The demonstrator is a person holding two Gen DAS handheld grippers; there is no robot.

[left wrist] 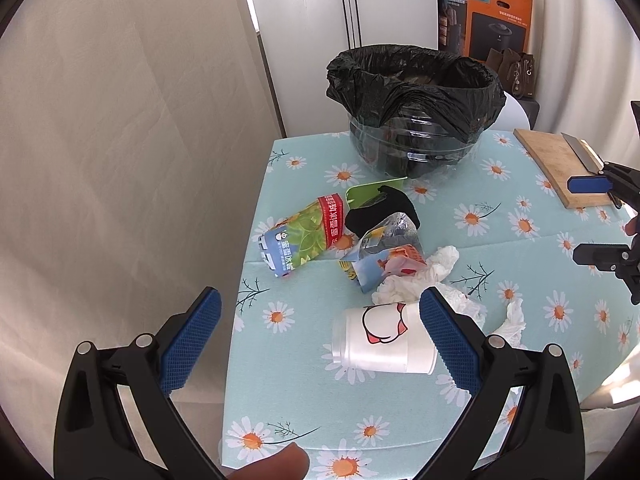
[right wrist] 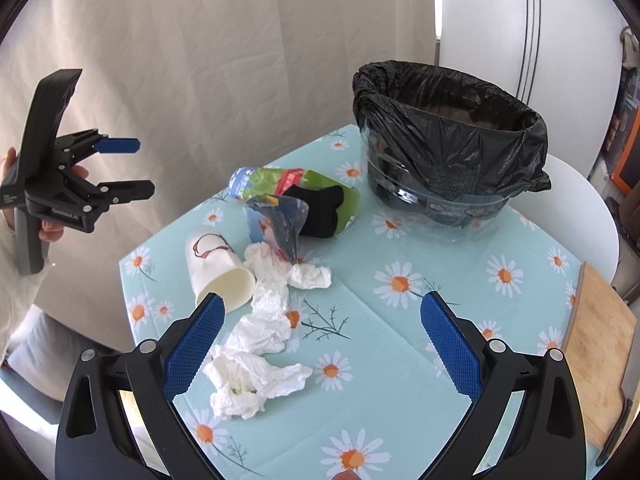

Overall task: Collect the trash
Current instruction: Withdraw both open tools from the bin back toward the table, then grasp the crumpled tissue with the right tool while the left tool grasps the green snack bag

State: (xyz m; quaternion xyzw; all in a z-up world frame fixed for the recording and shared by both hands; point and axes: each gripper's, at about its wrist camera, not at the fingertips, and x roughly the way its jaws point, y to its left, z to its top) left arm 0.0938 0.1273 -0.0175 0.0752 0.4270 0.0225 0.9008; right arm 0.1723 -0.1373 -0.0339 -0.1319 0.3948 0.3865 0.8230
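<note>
Blue-padded left gripper (left wrist: pixel 320 312) jaws wide, empty, over white cup (left wrist: pixel 382 340), right gripper (right wrist: pixel 322 312) jaws wide, empty, above tissues (right wrist: pixel 256 344).

cup (left wrist: pixel 380 340) before wrappers (left wrist: pixel 304 236), bin (left wrist: pixel 412 120) behind, board (left wrist: pixel 560 164) right

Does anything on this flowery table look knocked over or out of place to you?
Yes. A white paper cup with a cartoon print lies on its side rather than upright. A black sock lies among the crumpled snack wrappers, odd among litter. Crumpled white tissues are strewn nearby. The black-lined bin stands upright.
</note>
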